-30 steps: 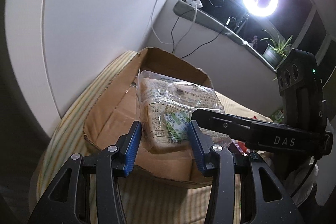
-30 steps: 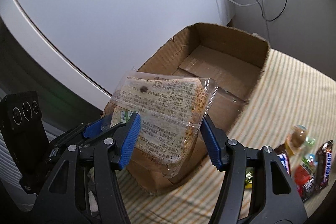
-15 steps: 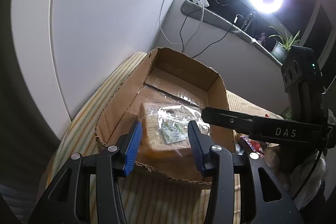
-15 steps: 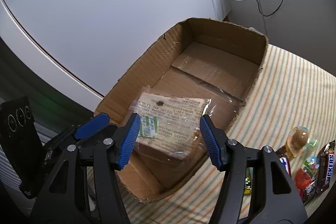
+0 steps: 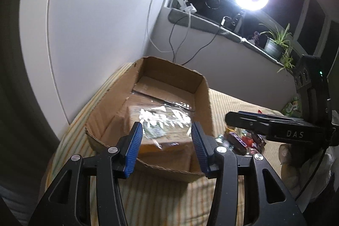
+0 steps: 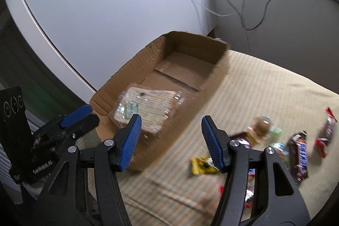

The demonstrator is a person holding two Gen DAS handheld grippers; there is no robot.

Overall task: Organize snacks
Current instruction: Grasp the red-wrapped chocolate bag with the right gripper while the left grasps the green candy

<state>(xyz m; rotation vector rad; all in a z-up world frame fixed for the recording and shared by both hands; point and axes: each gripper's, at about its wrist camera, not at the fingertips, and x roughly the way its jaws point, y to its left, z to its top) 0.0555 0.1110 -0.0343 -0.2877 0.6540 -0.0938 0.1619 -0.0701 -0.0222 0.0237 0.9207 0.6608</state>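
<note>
My right gripper (image 6: 170, 141) hangs empty, jaws apart, nearest the loose snacks (image 6: 297, 159) to its right; left gripper (image 5: 166, 146) is opening, nothing pinched; bread pack (image 6: 146, 109) lies in the box (image 6: 190, 48)

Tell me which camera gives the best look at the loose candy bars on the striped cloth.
The right wrist view: the candy bars lie spread in the open on the striped cloth, though blurred. In the left wrist view they are a small cluster partly hidden behind the other hand-held gripper.
</note>
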